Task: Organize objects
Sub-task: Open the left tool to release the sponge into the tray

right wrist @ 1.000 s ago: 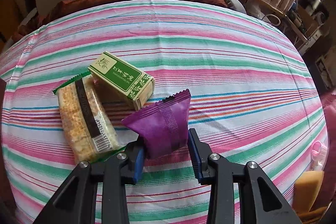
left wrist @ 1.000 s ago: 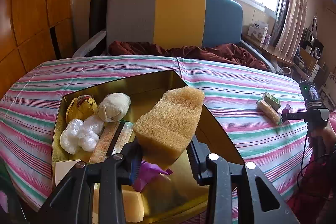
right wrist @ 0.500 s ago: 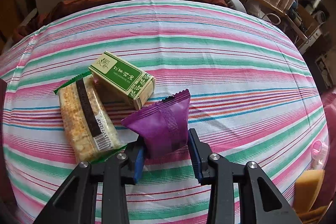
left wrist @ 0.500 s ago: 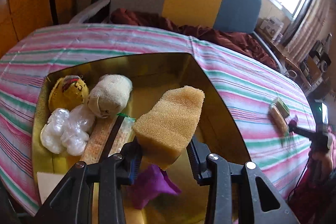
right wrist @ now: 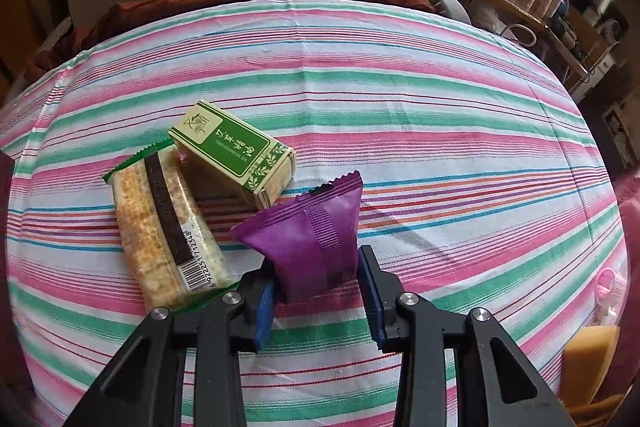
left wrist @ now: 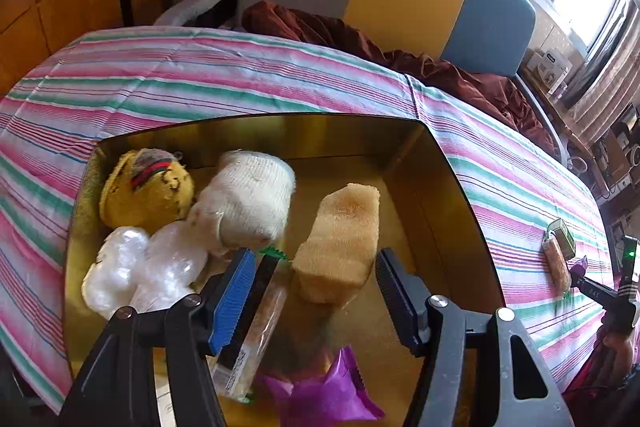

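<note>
1. My left gripper (left wrist: 316, 285) is opening, jaws clear of the yellow sponge (left wrist: 340, 243) at frame centre inside the gold tin (left wrist: 460, 195); it could topple onto the cracker pack (left wrist: 256, 331).
2. My right gripper (right wrist: 316, 291) clamps the purple sachet (right wrist: 308, 235) at lower centre; its slick foil may slip.

The left wrist view looked steeply down along its own fingers into a gold tray (left wrist: 424, 195) that filled the middle and lower frame, close enough that the tray's contents loomed large. Beyond it, the striped tablecloth (left wrist: 200, 75) ran to the upper frame, with the window at upper right. The right wrist view also tilted steeply down, close over the same striped tablecloth (right wrist: 400, 107), which filled most of its frame. Both views shared that cloth: the green box (right wrist: 232, 149) and cracker pack (right wrist: 160, 223) at centre left of the right view appeared small at the far right edge of the left view, green box (left wrist: 563, 235), cracker pack (left wrist: 557, 265).
</note>
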`<state>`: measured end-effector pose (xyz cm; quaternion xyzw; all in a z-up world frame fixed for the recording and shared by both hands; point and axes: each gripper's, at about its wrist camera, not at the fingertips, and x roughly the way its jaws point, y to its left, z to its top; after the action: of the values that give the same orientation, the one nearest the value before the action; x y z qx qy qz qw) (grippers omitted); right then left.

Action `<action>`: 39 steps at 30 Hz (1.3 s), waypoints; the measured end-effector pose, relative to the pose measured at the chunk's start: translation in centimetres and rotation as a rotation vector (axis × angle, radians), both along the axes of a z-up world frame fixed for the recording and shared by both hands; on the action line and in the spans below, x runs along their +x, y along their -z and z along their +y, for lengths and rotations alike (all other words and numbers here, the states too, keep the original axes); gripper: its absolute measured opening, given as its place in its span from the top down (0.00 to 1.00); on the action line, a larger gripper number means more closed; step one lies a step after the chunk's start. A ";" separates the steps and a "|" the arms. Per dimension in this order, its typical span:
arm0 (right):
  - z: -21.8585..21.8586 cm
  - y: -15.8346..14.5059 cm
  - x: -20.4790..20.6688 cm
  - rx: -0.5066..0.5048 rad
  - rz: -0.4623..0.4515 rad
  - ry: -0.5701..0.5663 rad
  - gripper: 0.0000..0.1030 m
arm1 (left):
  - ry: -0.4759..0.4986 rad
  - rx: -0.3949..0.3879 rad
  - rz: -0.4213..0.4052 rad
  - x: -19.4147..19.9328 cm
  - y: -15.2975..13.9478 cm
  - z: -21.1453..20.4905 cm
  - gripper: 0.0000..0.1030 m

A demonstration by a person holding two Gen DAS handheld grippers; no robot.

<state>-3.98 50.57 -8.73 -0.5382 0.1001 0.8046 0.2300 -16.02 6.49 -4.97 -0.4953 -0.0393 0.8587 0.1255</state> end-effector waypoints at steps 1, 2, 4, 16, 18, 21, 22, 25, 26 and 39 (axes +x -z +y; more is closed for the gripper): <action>0.0 0.0 0.0 0.000 0.000 0.000 0.63 | -0.003 -0.010 0.021 0.6 -0.4 -0.1 0.39; 0.0 0.0 0.0 0.001 -0.001 0.000 0.63 | -0.005 -0.017 0.048 1.3 -0.8 -0.2 0.39; 0.0 0.0 0.0 0.008 -0.004 0.001 0.63 | 0.007 -0.021 0.097 2.9 -1.8 -0.2 0.39; -0.4 -0.3 0.4 0.014 0.004 0.002 0.63 | 0.092 0.011 0.146 10.3 -2.0 0.4 0.42; -0.2 -0.7 0.6 0.014 0.023 0.011 0.63 | 0.108 -0.006 0.167 11.3 -2.1 0.8 0.42; 0.0 -1.3 0.9 0.003 0.055 0.019 0.63 | 0.128 -0.021 0.186 12.3 -2.0 1.1 0.42; 0.0 -1.5 1.0 0.003 0.063 0.019 0.63 | 0.132 -0.022 0.185 12.5 -1.9 1.1 0.42; -0.2 -2.3 1.3 0.004 0.102 0.014 0.63 | 0.129 -0.012 0.180 13.0 -1.7 0.8 0.42; -0.1 -2.6 1.1 0.000 0.117 0.010 0.63 | 0.127 -0.007 0.177 13.0 -1.7 0.7 0.42; -4.9 -4.3 1.2 0.007 0.176 -0.160 0.63 | 0.078 0.001 0.240 13.6 -3.2 -2.3 0.42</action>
<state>-2.79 45.70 -4.44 -0.4707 0.0740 0.8650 0.1575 -2.41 4.21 -1.77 -0.3899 -0.0051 0.9063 0.1631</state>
